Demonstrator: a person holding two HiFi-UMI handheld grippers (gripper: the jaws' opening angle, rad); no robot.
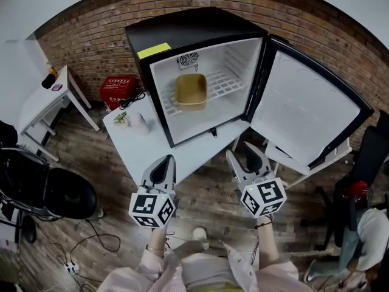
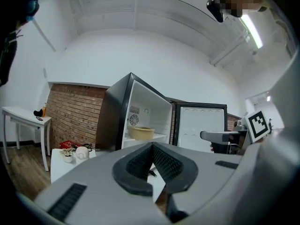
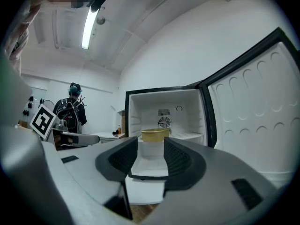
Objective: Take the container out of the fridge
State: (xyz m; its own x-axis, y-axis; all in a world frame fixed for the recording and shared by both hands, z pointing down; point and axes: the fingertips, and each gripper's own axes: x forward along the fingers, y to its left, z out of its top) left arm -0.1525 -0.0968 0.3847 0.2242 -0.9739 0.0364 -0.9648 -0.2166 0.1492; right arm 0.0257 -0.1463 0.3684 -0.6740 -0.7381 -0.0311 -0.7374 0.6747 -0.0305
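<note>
Approach step: container (image 1: 191,91) inside open fridge (image 1: 182,34); left gripper (image 1: 164,163) fingers (image 2: 139,165) clenched, right gripper (image 1: 243,152) released, both empty; next reach in

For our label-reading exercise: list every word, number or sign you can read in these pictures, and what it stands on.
None can be read.
Yellow sticker on the fridge top: blurred, unreadable.
Red box: any print is too small to read.
Cubes on the left gripper and right gripper: square marker patterns, no words.
</note>
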